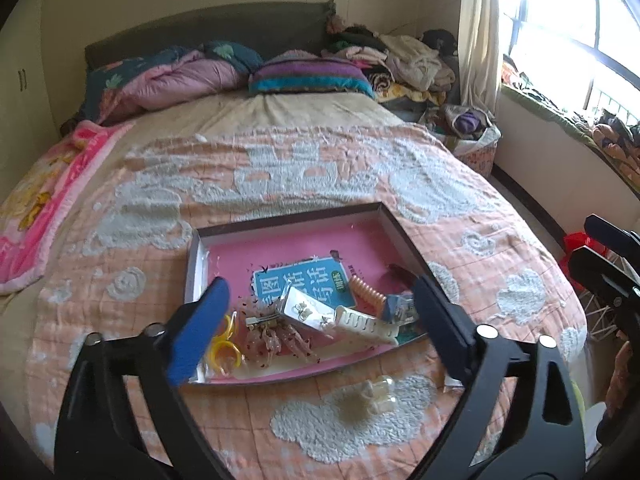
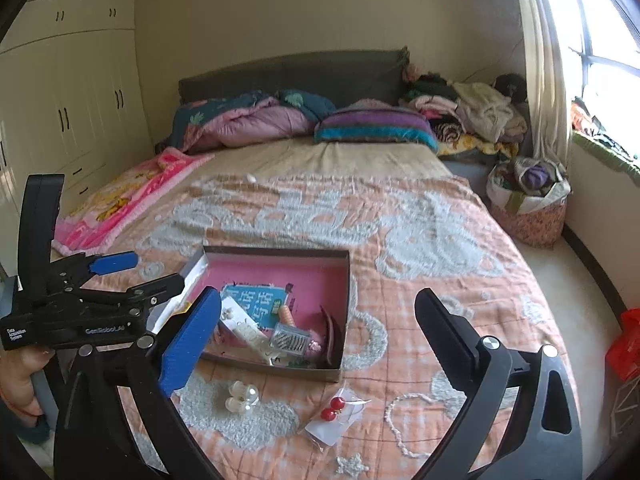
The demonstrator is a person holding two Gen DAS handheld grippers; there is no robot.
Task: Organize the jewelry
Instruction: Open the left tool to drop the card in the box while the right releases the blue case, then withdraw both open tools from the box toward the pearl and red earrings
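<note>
Fingers [image 2: 192, 344] spread wide – pink-lined box [image 2: 347, 280] holds jumbled jewelry [image 2: 290, 338]

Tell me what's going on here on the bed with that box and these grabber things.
A person is sorting jewelry and hair accessories on a bed, a handheld gripper in each hand. The left gripper and right gripper are both open and empty, above the bedspread. The pink-lined box already holds clips, a comb and earring cards. A pearl hair clip and a packet of red bead earrings lie on the bedspread in front of the box.
</note>
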